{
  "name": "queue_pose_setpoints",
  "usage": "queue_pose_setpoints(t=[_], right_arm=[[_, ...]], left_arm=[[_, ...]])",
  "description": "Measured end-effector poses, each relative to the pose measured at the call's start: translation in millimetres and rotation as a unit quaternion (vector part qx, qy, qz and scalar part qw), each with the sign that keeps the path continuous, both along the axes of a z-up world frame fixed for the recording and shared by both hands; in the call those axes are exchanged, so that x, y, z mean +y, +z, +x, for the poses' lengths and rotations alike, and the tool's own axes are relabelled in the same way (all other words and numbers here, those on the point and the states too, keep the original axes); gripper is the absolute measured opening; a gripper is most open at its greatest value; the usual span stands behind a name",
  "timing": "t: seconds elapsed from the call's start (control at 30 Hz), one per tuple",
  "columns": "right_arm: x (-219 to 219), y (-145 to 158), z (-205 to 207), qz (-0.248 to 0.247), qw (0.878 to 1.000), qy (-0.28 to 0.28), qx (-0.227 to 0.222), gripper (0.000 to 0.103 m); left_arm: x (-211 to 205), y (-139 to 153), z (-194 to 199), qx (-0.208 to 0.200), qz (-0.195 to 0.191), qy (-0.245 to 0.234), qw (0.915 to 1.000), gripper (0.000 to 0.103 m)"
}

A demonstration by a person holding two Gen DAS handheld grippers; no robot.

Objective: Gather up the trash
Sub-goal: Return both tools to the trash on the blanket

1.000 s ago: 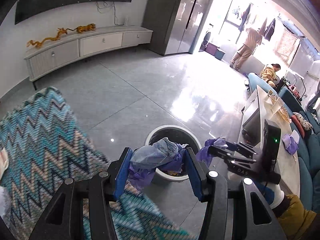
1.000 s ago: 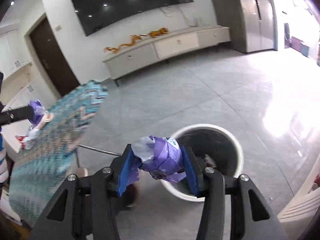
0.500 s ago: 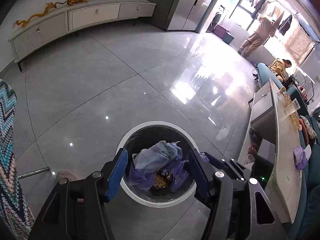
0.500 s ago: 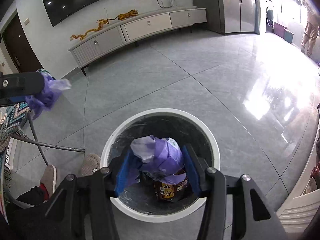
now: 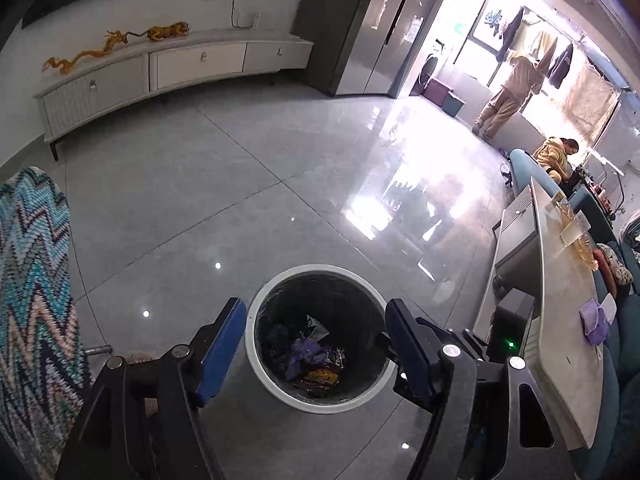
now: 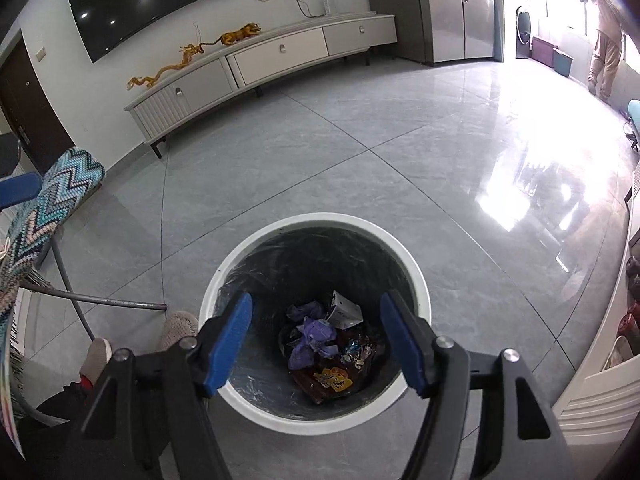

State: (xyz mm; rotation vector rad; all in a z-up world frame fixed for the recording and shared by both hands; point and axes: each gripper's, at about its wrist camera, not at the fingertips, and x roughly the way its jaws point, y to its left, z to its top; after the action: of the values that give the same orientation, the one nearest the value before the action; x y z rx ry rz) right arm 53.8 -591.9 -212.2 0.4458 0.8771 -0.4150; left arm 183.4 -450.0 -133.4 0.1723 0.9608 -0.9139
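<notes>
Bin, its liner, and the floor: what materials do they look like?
Bin: white rim, smooth and matte, probably plastic. Liner: thin black plastic film, shown by its crinkles and glossy highlights. Floor: large grey tiles, likely polished ceramic or stone, shown by the grout lines and mirror-like window glare.

Below my tools the floor [image 6: 360,152] is glossy grey tile that mirrors the window light. The bin [image 6: 416,280] has a smooth white plastic rim and a thin, shiny black liner [image 6: 280,264]. Inside lie crumpled purple film [image 6: 316,332] and glossy printed wrappers [image 6: 332,378]. The chair cover [image 5: 32,280] looks knitted, rough.
</notes>
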Motion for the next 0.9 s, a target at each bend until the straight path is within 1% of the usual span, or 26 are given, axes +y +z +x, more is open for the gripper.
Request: queue_pose_setpoints(t=[0.13,0.23,0.4,0.47,0.6,0.73,0.83,0.9], right_arm=[[14,40,-17,-0.011,1.000,0.002,-0.027,0.065],[33,75,-29,-0.022,0.998,0.011,-0.057,0.065],[80,139,-38,-0.044,0.992,0.051,-0.109,0.065],[103,165,-38,-0.054,0.987,0.074,-0.132,0.065],[150,209,-38,-0.068,0.976,0.118,-0.169,0.065],[202,245,-33,-0.081,0.963,0.167,-0.193,0.065],[239,265,-25,-0.069,0.953,0.204,-0.212,0.065],[262,275,-17,-0.077,0.947,0.226,-0.215,0.065]], left_arm=[[36,33,-26,-0.046,-0.016,0.006,0.9988,0.070],[65,56,-48,-0.076,-0.008,-0.002,0.9971,0.070],[135,91,-72,-0.123,-0.004,0.023,0.9921,0.070],[164,103,-78,-0.145,-0.001,0.043,0.9884,0.070],[237,122,-84,-0.158,-0.008,0.094,0.9829,0.070],[312,135,-89,-0.176,-0.010,0.156,0.9718,0.071],[368,137,-87,-0.180,-0.012,0.204,0.9620,0.074],[403,135,-85,-0.179,-0.013,0.235,0.9553,0.076]])
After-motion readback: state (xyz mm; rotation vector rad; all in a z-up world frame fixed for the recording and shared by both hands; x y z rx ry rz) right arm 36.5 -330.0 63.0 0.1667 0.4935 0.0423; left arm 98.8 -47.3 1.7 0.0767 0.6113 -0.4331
